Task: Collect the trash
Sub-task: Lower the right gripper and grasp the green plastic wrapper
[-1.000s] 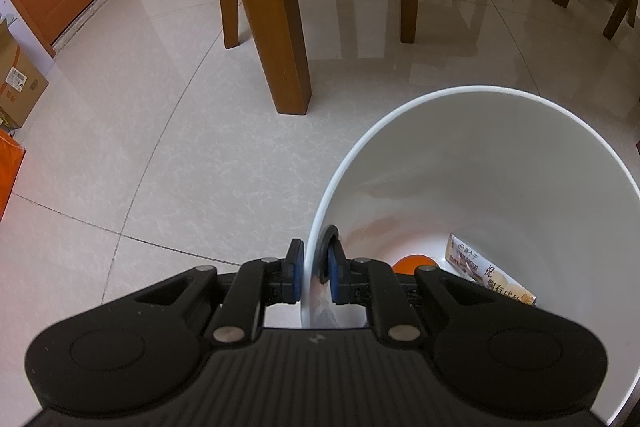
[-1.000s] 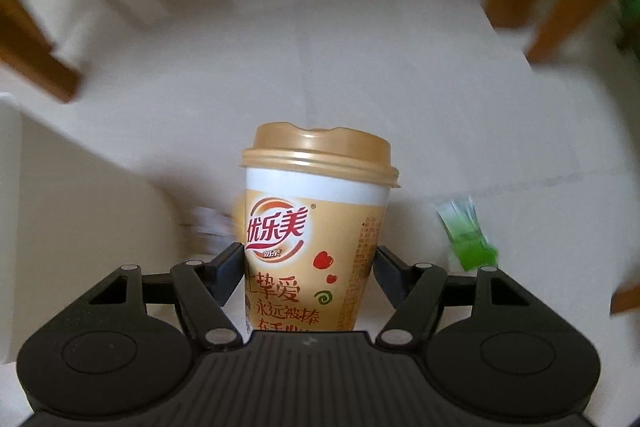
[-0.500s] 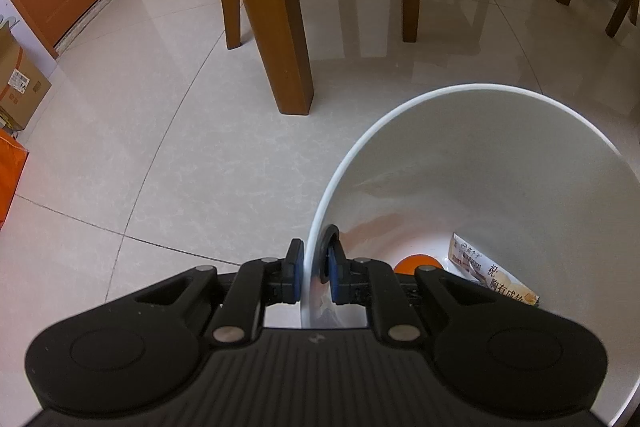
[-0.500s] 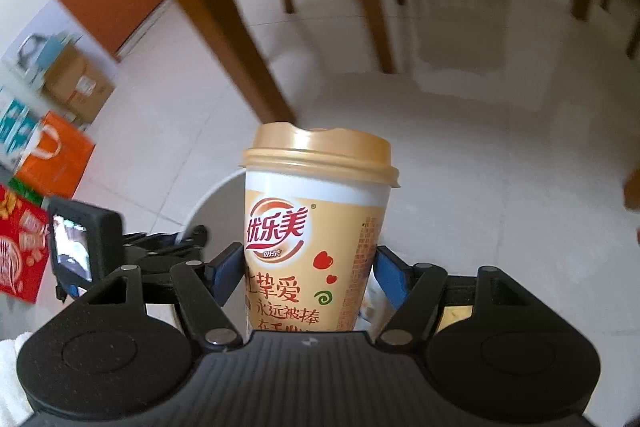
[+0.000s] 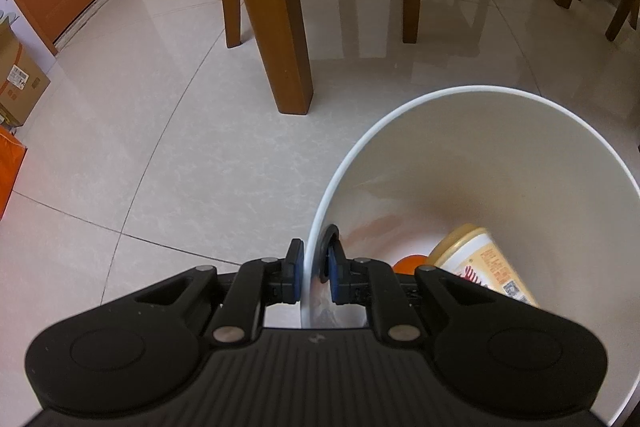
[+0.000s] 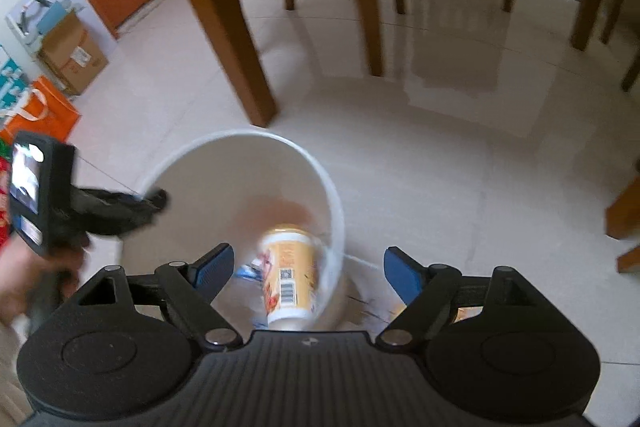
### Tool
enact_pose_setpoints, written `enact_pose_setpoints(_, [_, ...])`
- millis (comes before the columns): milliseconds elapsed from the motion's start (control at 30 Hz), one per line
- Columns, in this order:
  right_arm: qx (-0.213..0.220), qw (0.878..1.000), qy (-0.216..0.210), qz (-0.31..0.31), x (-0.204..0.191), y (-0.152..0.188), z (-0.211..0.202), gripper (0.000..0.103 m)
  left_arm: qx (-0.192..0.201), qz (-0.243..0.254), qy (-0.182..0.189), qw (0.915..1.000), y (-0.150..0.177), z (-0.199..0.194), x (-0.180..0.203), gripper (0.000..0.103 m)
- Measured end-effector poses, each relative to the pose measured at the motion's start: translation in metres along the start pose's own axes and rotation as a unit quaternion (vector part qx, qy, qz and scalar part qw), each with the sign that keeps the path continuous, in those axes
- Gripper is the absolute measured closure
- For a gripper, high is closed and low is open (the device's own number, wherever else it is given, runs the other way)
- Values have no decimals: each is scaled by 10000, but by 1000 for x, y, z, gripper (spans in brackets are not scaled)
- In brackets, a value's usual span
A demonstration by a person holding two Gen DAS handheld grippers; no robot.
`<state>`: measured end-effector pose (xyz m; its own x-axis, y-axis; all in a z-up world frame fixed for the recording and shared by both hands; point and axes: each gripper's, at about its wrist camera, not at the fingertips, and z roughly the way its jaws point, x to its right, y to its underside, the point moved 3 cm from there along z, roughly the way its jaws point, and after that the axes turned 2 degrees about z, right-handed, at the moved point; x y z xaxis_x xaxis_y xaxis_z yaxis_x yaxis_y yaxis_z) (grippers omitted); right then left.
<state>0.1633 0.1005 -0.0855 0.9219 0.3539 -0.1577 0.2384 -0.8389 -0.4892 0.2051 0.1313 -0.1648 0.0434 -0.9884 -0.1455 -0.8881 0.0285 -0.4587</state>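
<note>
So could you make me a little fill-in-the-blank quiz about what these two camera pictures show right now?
1. The milk tea cup lies inside the white ____.
2. The left tool is clamped on the bucket's ____.
3. The right tool hangs above the bucket with its jaws ____.
4. An ____ bag stands on the floor beside a cardboard box.

Missing words: bucket; rim; open; orange

Both wrist views close above the shared bin (image 5: 480,163); right perhaps higher
</note>
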Motion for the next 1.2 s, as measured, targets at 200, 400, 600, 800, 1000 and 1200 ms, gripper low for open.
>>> enact_pose_setpoints(200, [-240, 9985, 456, 184, 65, 50, 1, 15, -22, -20, 7, 10000, 0, -1, 0, 92])
enact_pose_setpoints(400, [-520, 9884, 1155, 842, 149, 90, 20, 15, -10, 28, -37, 10000, 0, -1, 2, 91])
enact_pose_setpoints(600, [-899, 9650, 1573, 1896, 234, 123, 55, 15, -4, 28, -38, 10000, 2, -1, 2, 91])
enact_pose_setpoints(800, [-1069, 9483, 1592, 2529, 283, 153, 90, 15, 0, 63, -44, 10000, 4, -1, 2, 91])
enact_pose_setpoints(1000, [-1283, 9472, 1516, 2519, 302, 171, 121, 15, 0, 84, -79, 9999, 4, 0, 3, 91])
enact_pose_setpoints(1200, [-1453, 9454, 1415, 2550, 305, 185, 149, 15, -25, 38, -62, 10000, 3, 0, 3, 91])
